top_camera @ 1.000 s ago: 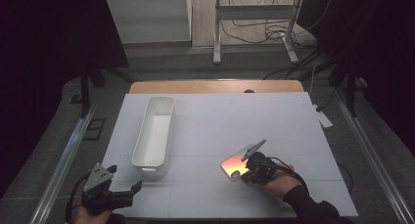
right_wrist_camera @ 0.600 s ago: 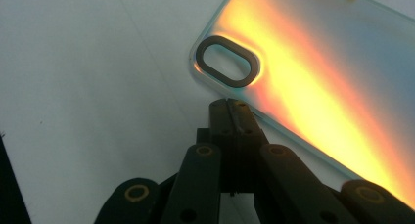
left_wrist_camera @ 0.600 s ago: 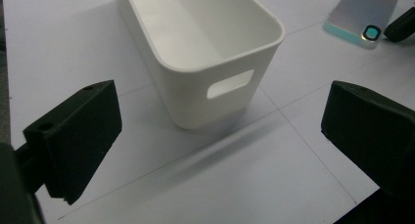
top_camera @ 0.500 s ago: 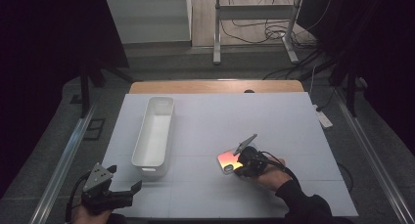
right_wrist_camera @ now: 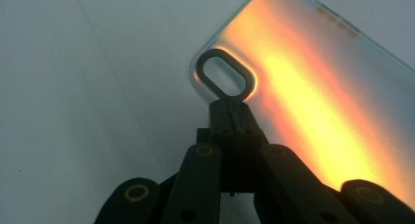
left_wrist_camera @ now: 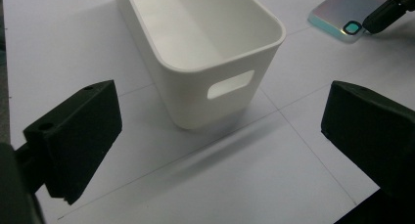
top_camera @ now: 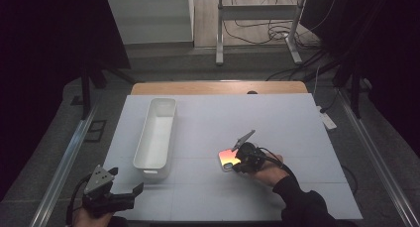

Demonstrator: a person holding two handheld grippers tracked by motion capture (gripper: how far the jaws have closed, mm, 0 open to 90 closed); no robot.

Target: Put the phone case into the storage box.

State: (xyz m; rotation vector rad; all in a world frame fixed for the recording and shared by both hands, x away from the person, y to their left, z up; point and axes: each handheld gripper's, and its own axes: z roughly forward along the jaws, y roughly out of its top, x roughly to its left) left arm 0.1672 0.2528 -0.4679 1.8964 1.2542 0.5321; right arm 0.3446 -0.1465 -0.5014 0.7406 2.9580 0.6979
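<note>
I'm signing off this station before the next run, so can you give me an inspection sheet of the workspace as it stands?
Surface: white table top, bare apart from the job's things.
Job's things: iridescent phone case lying flat near the right gripper; long white bin to its left, empty.
Clutter: nothing seen.
Grippers: right gripper shut, tips at the case's camera cutout, whether it pinches the case's edge is unclear; left gripper open, off the table's near left corner, facing the bin's end.
Cables: one trails from the right gripper; more on the floor beyond the table.
Surroundings: dark room, metal stand legs behind.
</note>
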